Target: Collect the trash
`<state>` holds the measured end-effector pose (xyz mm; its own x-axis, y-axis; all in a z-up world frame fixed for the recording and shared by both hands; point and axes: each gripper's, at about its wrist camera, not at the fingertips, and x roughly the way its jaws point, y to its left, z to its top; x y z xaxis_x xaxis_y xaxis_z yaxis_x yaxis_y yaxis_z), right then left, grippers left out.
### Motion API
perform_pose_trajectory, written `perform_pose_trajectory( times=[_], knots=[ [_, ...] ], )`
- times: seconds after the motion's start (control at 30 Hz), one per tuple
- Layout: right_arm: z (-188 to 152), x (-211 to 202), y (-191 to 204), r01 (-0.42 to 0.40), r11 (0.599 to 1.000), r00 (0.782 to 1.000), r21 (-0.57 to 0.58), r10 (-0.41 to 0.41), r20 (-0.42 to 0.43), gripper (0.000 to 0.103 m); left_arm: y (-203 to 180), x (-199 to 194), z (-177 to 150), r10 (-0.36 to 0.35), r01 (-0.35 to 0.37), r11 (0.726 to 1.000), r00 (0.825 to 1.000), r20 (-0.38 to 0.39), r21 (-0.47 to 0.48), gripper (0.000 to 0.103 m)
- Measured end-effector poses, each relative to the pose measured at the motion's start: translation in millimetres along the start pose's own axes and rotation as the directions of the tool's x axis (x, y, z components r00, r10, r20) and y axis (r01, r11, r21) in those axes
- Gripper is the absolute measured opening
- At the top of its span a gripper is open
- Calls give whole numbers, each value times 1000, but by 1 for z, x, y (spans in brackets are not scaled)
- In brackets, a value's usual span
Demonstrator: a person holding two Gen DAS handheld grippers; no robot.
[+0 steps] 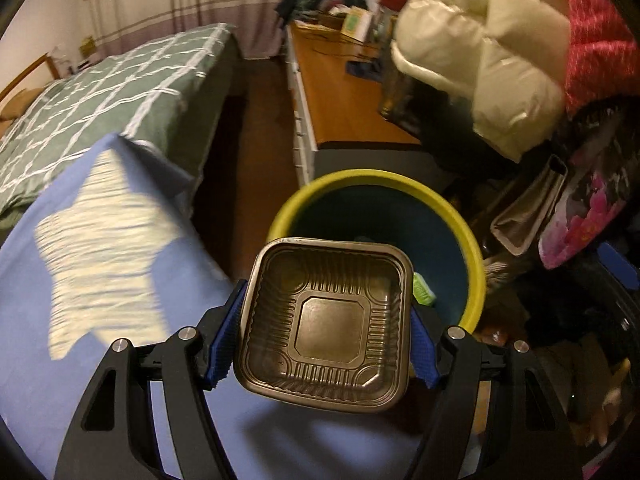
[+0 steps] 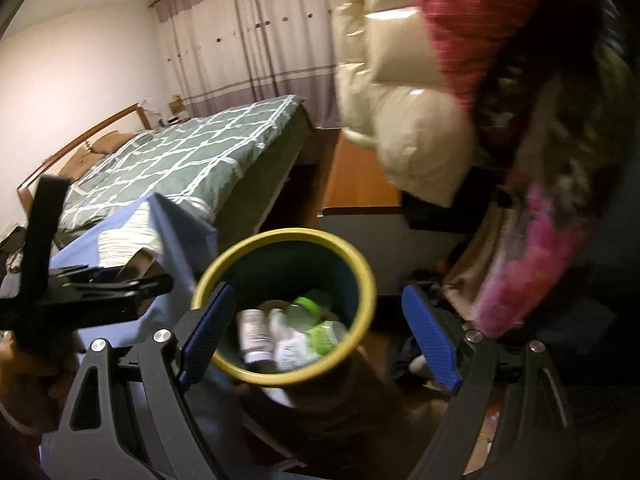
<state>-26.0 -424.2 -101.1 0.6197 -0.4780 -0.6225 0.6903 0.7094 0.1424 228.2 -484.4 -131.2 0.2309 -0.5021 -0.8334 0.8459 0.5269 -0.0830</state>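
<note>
Blue fingers (image 1: 224, 344) of our left gripper (image 1: 325, 340) pinch a dark plastic tray (image 1: 326, 320) by its two side walls; we see nothing inside the tray, and its hollow faces the camera. We hold it just in front of the bin (image 1: 476, 256), its far edge overlapping the near part of the yellow rim. Inside the bin, past the tray's right corner, a bit of green and white trash shows.

Our right gripper (image 2: 320, 340) has its fingers (image 2: 430, 344) spread wide with nothing between them, hovering over the near side of the bin (image 2: 360, 264). From this view we see the bin holds a white bottle (image 2: 254, 334), a clear bottle with a green cap (image 2: 308, 308) and green-and-white wrappers (image 2: 320, 336).

Left of the bin lies a blue cloth (image 1: 120, 400) with a pale star, and our left gripper (image 2: 92, 292) shows above it. Beyond the bin stands a bed (image 2: 192, 152) with a green checked cover. Right of the bin hangs a cream puffy jacket (image 1: 480, 48).
</note>
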Motion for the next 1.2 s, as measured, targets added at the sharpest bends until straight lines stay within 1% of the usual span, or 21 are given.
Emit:
perform_pose_trajectory(
  times=[0.03, 0.17, 0.23, 0.27, 0.33, 0.4, 0.47, 0.6, 0.63, 0.67, 0.7, 0.77, 0.8, 0.83, 0.87, 0.97, 1.0, 1.07, 1.13, 1.17, 1.2],
  knots=[
    [-2, -3, -12, 9, 1000, 1000, 18, -9, 0, 81, -6, 6, 2, -2, 3, 1000, 1000, -8, 5, 70],
    [-4, -4, -30, 17, 999, 1000, 45, -17, -4, 81, -31, 32, 12, -17, 18, 1000, 999, -44, 17, 70],
    [-5, -4, -36, 18, 998, 1000, 55, -18, -8, 81, -34, 40, 14, -23, 24, 1000, 998, -51, 20, 71],
    [-6, -3, -38, 18, 998, 1000, 62, -17, -11, 81, -37, 43, 15, -25, 26, 999, 998, -50, 19, 72],
    [-6, -4, -42, 13, 997, 1000, 74, -12, -12, 81, -41, 49, 17, -27, 28, 999, 999, -48, 17, 79],
    [-6, -3, -43, 10, 997, 1000, 77, -9, -12, 81, -43, 52, 18, -11, 12, 1000, 999, -41, 17, 88],
    [-7, -5, -41, 6, 997, 1000, 74, -6, -7, 81, -40, 50, 15, 7, -7, 1000, 999, -41, 6, 88],
    [-9, -9, -33, -8, 998, 1000, 57, 8, -2, 81, -25, 26, 4, 30, -31, 999, 999, -26, -22, 89],
    [-10, -12, -29, -21, 999, 1000, 49, 21, -1, 81, -21, 15, 0, 36, -36, 999, 999, -11, -24, 89],
    [-11, -13, -27, -25, 999, 1000, 46, 25, -1, 81, -16, -2, -8, 58, -57, 998, 998, 18, -26, 90],
    [-11, -14, -24, -31, 999, 1000, 42, 31, 1, 81, -11, -15, -13, 76, -74, 997, 996, 38, -29, 93],
    [-11, -19, -16, -54, 998, 999, 29, 54, 6, 82, -1, -47, -28, 115, -112, 993, 989, 90, -46, 95],
    [-11, -20, -13, -63, 998, 998, 24, 63, 7, 82, 5, -65, -38, 137, -132, 990, 983, 118, -56, 98],
    [-12, -23, -5, -87, 996, 996, 6, 87, 5, 84, 9, -80, -46, 151, -144, 987, 979, 136, -66, 98],
    [-12, -25, -1, -98, 995, 995, -2, 98, 5, 84, 16, -102, -61, 168, -156, 984, 973, 155, -88, 98],
    [-15, -34, 20, -149, 987, 989, -55, 149, 10, 84, 33, -146, -93, 211, -183, 971, 959, 191, -153, 98],
    [-16, -37, 27, -160, 985, 987, -71, 162, 11, 84, 38, -163, -107, 242, -207, 962, 948, 207, -177, 98],
    [-20, -46, 43, -194, 974, 980, -114, 197, 15, 86, 49, -198, -138, 312, -258, 938, 920, 236, -233, 98],
    [-24, -53, 55, -213, 967, 976, -140, 218, 22, 87, 58, -222, -162, 362, -289, 914, 899, 248, -286, 98],
    [-26, -57, 62, -225, 961, 973, -159, 231, 24, 88, 66, -240, -180, 401, -312, 892, 881, 253, -329, 98],
    [-28, -60, 66, -228, 959, 971, -169, 236, 26, 89, 70, -253, -194, 423, -321, 877, 868, 258, -358, 98]
  ],
)
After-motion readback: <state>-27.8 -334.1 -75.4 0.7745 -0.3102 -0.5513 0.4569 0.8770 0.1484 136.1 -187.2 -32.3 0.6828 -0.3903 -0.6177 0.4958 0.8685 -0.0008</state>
